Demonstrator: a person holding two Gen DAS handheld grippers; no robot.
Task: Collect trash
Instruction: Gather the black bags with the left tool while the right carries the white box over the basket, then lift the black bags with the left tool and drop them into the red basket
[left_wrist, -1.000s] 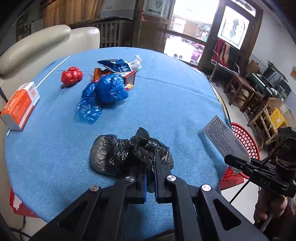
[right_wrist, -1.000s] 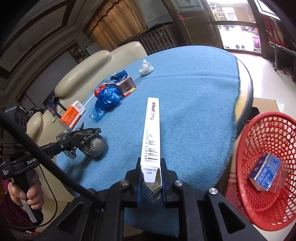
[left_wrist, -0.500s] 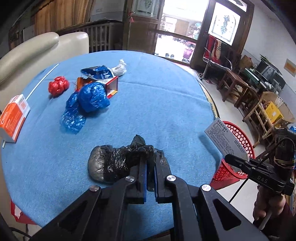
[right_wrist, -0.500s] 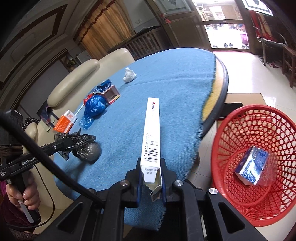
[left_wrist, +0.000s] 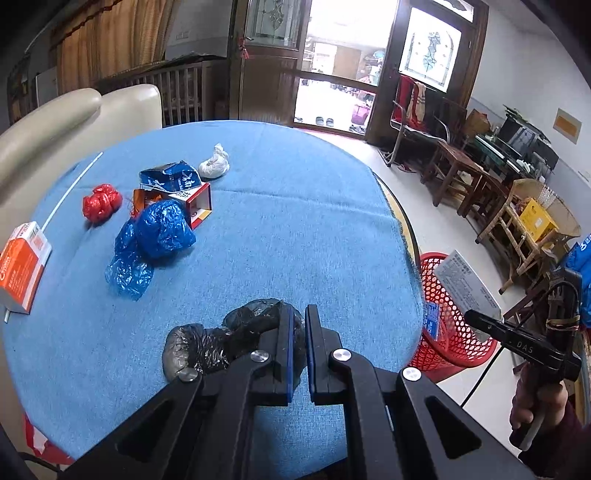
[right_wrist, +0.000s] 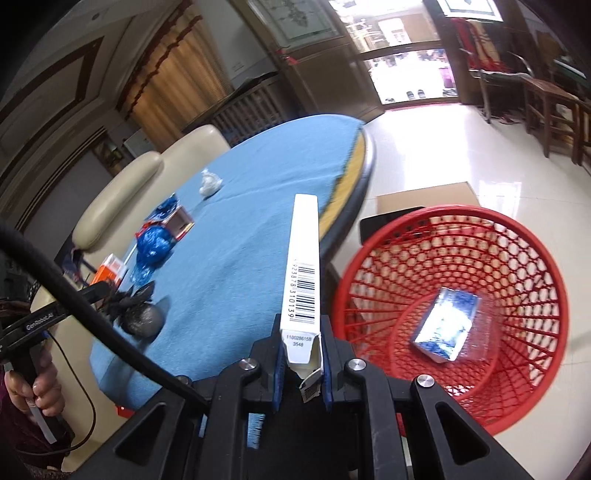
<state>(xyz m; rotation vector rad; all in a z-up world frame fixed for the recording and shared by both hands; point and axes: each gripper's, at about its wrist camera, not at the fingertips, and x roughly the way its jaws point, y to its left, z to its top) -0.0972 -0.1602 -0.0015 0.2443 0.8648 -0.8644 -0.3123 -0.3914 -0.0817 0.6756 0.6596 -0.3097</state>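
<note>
Right gripper (right_wrist: 301, 354) clamped on white medicine box (right_wrist: 302, 273) near red basket (right_wrist: 517, 236); left gripper (left_wrist: 299, 332) clamped on black plastic bag (left_wrist: 218, 343).

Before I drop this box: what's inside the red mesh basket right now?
Inside the red plastic mesh basket lies one blue-and-white carton on its floor. The nearest part of the floor is hidden behind the right gripper.

"DAS" on right gripper (left_wrist: 480, 320); "GenRobot.AI" on left gripper (right_wrist: 99, 291).

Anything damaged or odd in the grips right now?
The white carton in the right gripper has a torn, crumpled end flap between the pads. The left gripper pinches only a fold of the black bag.
</note>
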